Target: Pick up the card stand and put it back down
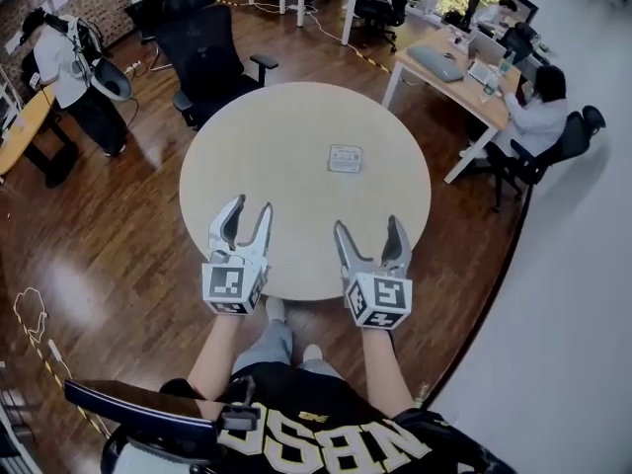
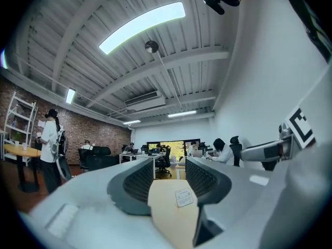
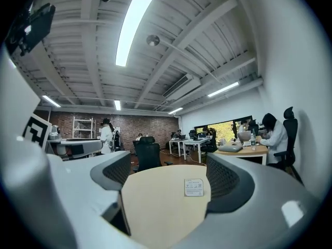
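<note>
The card stand (image 1: 345, 158) is a small clear stand with a white printed card, standing on the round beige table (image 1: 257, 156) past its middle, towards the far right. My left gripper (image 1: 248, 214) hovers over the table's near edge with its jaws apart and nothing between them. My right gripper (image 1: 372, 235) hovers beside it, also open and empty. Both are well short of the stand. Between the jaws of the left gripper view the card stand (image 2: 183, 196) shows ahead on the table. In the right gripper view the card stand (image 3: 194, 187) stands upright, facing me.
A black office chair (image 1: 207, 52) stands at the table's far left. A desk (image 1: 464, 67) with seated people lies to the right, near a white wall. A standing person (image 1: 74, 77) is at far left. Wood floor surrounds the table.
</note>
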{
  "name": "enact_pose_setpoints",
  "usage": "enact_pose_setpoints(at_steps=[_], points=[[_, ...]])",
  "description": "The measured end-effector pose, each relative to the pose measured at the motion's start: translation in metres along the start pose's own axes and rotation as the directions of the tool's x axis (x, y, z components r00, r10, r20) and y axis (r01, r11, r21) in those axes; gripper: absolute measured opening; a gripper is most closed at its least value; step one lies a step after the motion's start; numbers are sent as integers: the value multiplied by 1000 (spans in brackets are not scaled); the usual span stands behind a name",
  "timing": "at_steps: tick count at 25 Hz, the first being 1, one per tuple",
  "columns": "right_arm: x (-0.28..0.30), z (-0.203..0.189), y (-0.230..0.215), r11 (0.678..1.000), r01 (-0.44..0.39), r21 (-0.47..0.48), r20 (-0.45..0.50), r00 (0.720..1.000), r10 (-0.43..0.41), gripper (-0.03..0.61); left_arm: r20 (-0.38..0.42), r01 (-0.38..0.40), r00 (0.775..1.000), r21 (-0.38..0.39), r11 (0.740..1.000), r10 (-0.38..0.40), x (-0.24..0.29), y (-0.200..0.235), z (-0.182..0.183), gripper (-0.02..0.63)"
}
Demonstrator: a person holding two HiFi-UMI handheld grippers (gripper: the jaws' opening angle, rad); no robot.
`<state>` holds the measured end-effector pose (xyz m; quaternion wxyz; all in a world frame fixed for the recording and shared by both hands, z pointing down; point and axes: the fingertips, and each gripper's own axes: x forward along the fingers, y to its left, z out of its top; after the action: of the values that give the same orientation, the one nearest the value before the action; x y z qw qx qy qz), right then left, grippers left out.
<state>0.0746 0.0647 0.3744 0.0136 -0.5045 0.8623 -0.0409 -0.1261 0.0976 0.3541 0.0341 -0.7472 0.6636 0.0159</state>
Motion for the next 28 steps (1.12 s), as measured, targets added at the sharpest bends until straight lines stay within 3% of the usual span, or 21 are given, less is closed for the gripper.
enact_pose_setpoints(at_steps=[3,5,12,15,28], points=[[-35,-7,-3,998,27,-55,-41,999,-30,451,-48,-16,999,2,1000,16,-25,-21,2,190],[-52,-8,4,999,12,-39,-51,999,-14,451,-56,-24,998,2,1000,24,-41,-28,5,190],[-84,23,12,990,78,-116,17,997,-76,451,13,12,1000,59,998,-13,-66,-38,41,189],[-89,9,28,996,47,-81,-15,999,-49,449,11,-2,1000,45,999,2,-86,-30,37,189],[-89,3,99,995,-22,-93,-46,999,18,423,8,9,1000,17,1000,-9,-126,1,35,189]])
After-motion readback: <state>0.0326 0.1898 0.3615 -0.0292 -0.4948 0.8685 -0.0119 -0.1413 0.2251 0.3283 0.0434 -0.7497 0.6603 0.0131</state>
